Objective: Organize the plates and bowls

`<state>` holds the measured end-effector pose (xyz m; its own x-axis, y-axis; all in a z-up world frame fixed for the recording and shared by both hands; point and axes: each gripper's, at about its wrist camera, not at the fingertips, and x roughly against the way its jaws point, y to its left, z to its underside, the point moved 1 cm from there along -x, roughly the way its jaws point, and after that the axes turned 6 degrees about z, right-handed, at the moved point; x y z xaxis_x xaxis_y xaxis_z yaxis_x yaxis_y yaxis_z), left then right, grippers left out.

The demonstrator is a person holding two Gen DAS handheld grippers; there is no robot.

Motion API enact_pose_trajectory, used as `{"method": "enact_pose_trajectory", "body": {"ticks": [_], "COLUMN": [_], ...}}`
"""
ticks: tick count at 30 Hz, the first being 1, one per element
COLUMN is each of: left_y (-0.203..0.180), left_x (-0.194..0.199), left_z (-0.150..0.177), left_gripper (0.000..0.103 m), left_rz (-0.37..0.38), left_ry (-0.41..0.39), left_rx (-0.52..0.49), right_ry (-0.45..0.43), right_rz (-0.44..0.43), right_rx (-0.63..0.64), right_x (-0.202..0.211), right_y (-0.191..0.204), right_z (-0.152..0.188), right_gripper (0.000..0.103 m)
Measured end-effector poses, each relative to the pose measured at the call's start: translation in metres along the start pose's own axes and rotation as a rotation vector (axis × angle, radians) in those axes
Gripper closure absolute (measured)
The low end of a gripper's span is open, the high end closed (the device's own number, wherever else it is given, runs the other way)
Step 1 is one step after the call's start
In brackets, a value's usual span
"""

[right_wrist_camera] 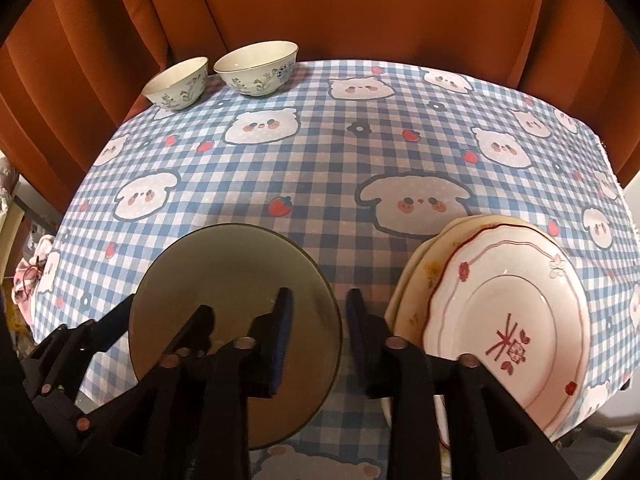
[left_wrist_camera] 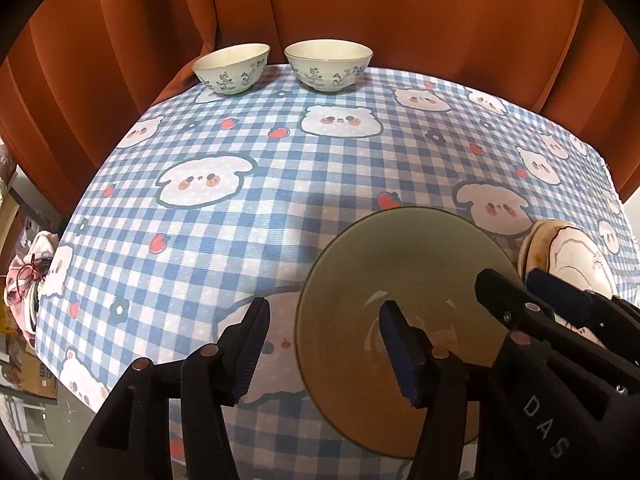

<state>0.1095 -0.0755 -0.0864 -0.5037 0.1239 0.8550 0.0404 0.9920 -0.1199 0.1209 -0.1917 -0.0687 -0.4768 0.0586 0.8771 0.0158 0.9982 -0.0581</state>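
A plain olive-green bowl [left_wrist_camera: 384, 272] [right_wrist_camera: 224, 280] sits near the table's front edge. My left gripper [left_wrist_camera: 324, 348] is open, one finger inside the bowl and one outside its left rim. My right gripper [right_wrist_camera: 320, 324] is open, its left finger over the bowl, its right finger beside a stack of plates [right_wrist_camera: 508, 320] topped by a white plate with red trim. The stack also shows in the left wrist view [left_wrist_camera: 568, 252]. Two pale floral bowls [left_wrist_camera: 232, 68] [left_wrist_camera: 328, 64] stand side by side at the far edge; they also show in the right wrist view [right_wrist_camera: 176, 84] [right_wrist_camera: 256, 66].
The table wears a blue checked cloth [left_wrist_camera: 280, 184] with cartoon animals. An orange curtain [left_wrist_camera: 360, 8] hangs behind it. Clutter and cloth items [left_wrist_camera: 28, 276] lie beyond the table's left edge.
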Motion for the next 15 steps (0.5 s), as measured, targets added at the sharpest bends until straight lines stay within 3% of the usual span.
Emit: {"method": "enact_pose_trajectory", "body": {"ticks": [3, 11, 15], "left_y": [0.006, 0.027, 0.047], "left_x": [0.007, 0.022, 0.030], "left_z": [-0.001, -0.012, -0.022], "left_gripper": [0.034, 0.026, 0.019], "left_rz": [0.016, 0.061, 0.079], "left_ry": [-0.010, -0.033, -0.045], "left_rx": [0.012, -0.001, -0.011], "right_ry": [-0.004, -0.032, -0.031], "right_rz": [0.011, 0.031, 0.028], "right_rx": [-0.024, -0.051, -0.071], "right_x": [0.004, 0.023, 0.030], "right_y": [-0.005, 0.001, 0.014], "right_z": [0.000, -0.008, -0.013], "right_gripper": [0.045, 0.041, 0.034]}}
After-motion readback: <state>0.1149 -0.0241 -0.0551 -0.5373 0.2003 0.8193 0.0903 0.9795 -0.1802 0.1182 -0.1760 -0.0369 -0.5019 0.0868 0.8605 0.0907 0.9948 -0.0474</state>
